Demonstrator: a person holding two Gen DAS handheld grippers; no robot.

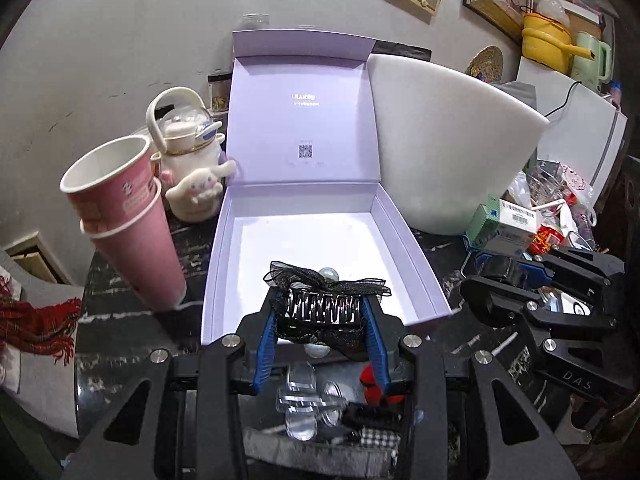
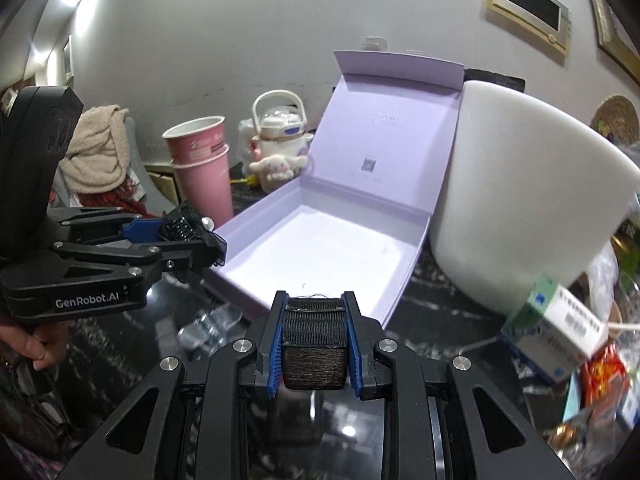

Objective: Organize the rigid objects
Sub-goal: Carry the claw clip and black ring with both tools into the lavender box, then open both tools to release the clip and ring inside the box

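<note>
An open lilac box [image 1: 224,264] with its lid up stands on the dark table; it also shows in the right wrist view [image 2: 404,276]. My left gripper [image 1: 322,312] is shut on a black bow hair claw [image 1: 324,300] and holds it over the box's near edge; the claw also shows in the right wrist view [image 2: 188,228]. My right gripper [image 2: 314,340] is shut on a dark woven block-shaped thing [image 2: 314,344], just in front of the box's near corner. Clear hair clips [image 1: 304,396] and a red piece [image 1: 370,380] lie on the table below my left gripper.
Stacked pink paper cups [image 1: 124,216] and a white character kettle [image 1: 188,152] stand left of the box. A big white curved tub [image 1: 448,140] stands right of it. Boxes and packets [image 1: 512,220] clutter the right side. A red scarf [image 1: 36,324] lies at left.
</note>
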